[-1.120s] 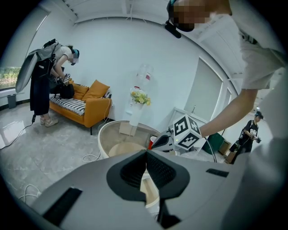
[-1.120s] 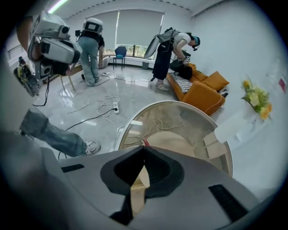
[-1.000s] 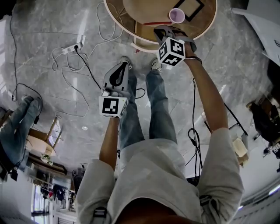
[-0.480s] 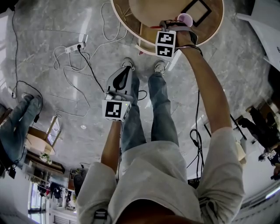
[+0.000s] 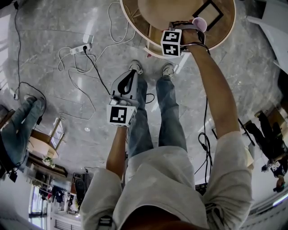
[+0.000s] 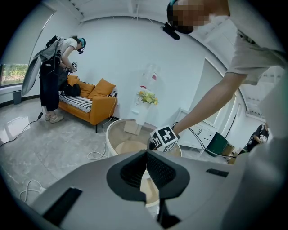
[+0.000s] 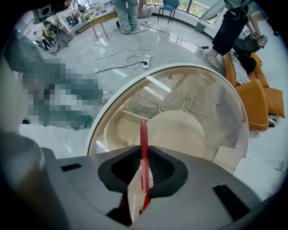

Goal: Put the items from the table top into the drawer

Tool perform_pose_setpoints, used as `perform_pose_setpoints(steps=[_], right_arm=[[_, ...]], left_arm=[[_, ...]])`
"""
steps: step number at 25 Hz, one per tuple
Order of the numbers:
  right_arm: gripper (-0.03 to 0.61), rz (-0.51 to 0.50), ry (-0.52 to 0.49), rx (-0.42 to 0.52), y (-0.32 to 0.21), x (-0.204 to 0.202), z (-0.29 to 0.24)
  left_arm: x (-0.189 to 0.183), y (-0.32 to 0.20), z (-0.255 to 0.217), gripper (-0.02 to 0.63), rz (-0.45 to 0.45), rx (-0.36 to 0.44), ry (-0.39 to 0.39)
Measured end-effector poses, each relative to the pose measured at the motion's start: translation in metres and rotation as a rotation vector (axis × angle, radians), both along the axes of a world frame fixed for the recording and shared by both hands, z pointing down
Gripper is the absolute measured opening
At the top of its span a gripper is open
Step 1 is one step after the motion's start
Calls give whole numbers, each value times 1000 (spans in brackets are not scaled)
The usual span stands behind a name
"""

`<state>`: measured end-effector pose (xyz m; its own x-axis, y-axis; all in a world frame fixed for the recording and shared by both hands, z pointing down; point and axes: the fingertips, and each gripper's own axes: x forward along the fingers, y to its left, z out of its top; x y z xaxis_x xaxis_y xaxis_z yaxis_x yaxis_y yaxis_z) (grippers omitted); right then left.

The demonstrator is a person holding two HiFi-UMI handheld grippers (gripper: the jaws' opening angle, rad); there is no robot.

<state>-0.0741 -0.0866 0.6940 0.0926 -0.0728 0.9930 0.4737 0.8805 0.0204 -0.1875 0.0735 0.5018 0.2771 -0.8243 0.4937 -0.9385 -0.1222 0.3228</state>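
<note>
A thin red pen lies on the glass top of a round white-rimmed table. My right gripper points straight down on it; its jaws have just been closing and both pads now press on the pen. In the head view the right gripper hangs over the table and hides the pen. A pink cup and a dark frame sit on the top beside it. A wooden drawer shows under the glass. My left gripper hangs shut and empty short of the table.
A power strip and loose cables lie on the marble floor to the left. The holder's feet stand by the table's near rim. Beyond the table are an orange sofa and another person.
The right gripper moved from the table's near rim further over the top, sank and rolled. The red pen seen beside it before is now hidden beneath it. The left gripper barely shifted.
</note>
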Motion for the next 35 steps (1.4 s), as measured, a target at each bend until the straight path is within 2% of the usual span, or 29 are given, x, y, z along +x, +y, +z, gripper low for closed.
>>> perform_pose_setpoints(steps=[9,13,16,22,27,35], right_arm=[[67,-1,9,11,-1,-1,-1],[67,18,-49,37,0,-12,-12],[67,41,-127,55,5,-25,-22],[67,166,-333,88,24,-41,-56],[67,265,-383,122,44,-17,-64],[67,435,-547,154,72,7,-104]], left_arm=[[-2,-1,-2,15,4,11,1],[-1,2,-5,16,11,18,8],[-1,3,-5,15,19,20,6],[0,4,-13,15,35,37,7],[3,1,-19,15,61,54,2],[12,-1,-19,15,95,54,-12]])
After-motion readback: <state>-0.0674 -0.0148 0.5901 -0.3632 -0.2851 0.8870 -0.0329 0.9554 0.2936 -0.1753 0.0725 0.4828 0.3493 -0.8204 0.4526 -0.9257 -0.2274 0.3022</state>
